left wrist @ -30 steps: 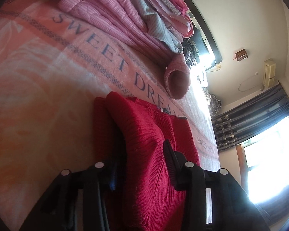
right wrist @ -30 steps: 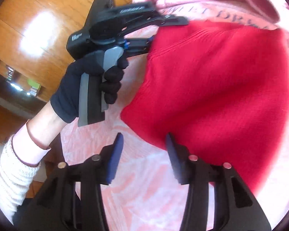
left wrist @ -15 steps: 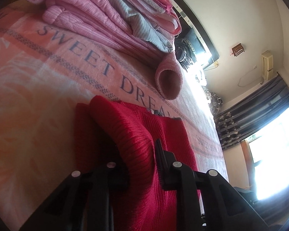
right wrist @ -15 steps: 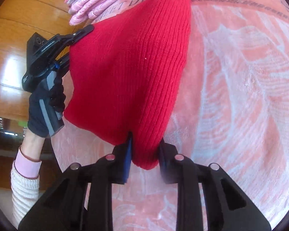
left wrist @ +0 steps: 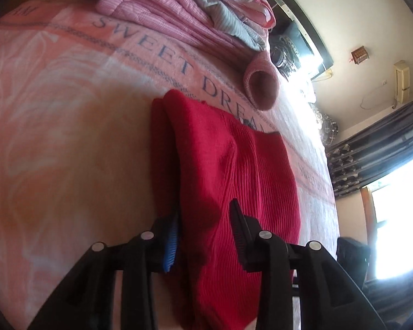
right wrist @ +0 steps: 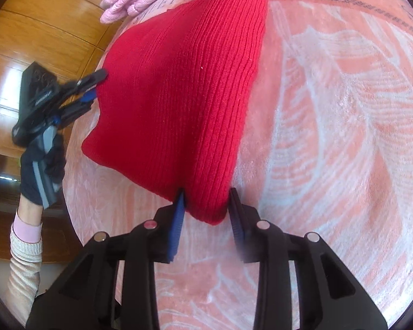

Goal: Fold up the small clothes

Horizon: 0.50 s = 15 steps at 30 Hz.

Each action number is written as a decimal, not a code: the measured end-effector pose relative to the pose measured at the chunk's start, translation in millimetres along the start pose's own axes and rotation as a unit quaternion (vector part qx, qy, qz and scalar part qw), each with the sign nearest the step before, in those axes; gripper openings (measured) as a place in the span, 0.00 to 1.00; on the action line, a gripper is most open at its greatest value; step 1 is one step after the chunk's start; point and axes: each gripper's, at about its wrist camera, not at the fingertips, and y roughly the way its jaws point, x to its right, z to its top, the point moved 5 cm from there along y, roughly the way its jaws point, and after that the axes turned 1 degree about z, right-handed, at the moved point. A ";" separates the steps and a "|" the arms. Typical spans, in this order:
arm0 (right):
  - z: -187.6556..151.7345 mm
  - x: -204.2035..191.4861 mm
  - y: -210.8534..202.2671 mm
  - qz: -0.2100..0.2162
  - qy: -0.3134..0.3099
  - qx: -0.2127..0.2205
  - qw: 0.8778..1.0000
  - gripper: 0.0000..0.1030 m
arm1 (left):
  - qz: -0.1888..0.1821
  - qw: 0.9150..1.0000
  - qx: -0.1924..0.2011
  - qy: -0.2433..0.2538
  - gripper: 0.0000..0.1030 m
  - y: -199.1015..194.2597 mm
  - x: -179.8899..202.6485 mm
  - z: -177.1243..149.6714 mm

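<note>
Spread wider than half a second ago, right gripper (right wrist: 206,214) jaws bracketing red knit garment (right wrist: 184,88) corner, grip uncertain. Left gripper (left wrist: 205,228) clamped on opposite edge. Garment flat on pink blanket (right wrist: 330,137), long axis toward folded pink stack (left wrist: 179,16); rolled pink piece (left wrist: 261,85) just beyond.

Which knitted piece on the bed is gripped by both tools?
The red knit garment, spread on the blanket; the pink rolled piece lies untouched by the folded stack.

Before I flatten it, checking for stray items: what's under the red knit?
The red knit lies on the pink blanket, which shows all round it. Whatever lies beneath its middle is covered and cannot be seen.
</note>
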 end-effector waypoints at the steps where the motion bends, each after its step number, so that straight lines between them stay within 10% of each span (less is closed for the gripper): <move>1: -1.0 -0.3 1.0 -0.001 -0.002 0.001 1.000 0.30 | -0.005 1.000 -0.001 0.008 0.34 -7.7 4.5 -15.9; 8: -0.8 -7.4 3.8 -0.024 -0.021 0.001 0.999 0.32 | -0.017 1.000 -0.018 -0.007 0.38 -12.1 5.9 -63.1; 10: 0.0 -10.3 5.4 -0.029 -0.026 0.001 0.999 0.32 | -0.019 1.000 -0.016 -0.014 0.18 -10.9 2.6 -61.9; 15: -0.3 -8.7 5.9 -0.026 -0.026 0.000 0.999 0.32 | 0.009 0.999 -0.026 -0.021 0.08 -10.4 -16.0 -73.3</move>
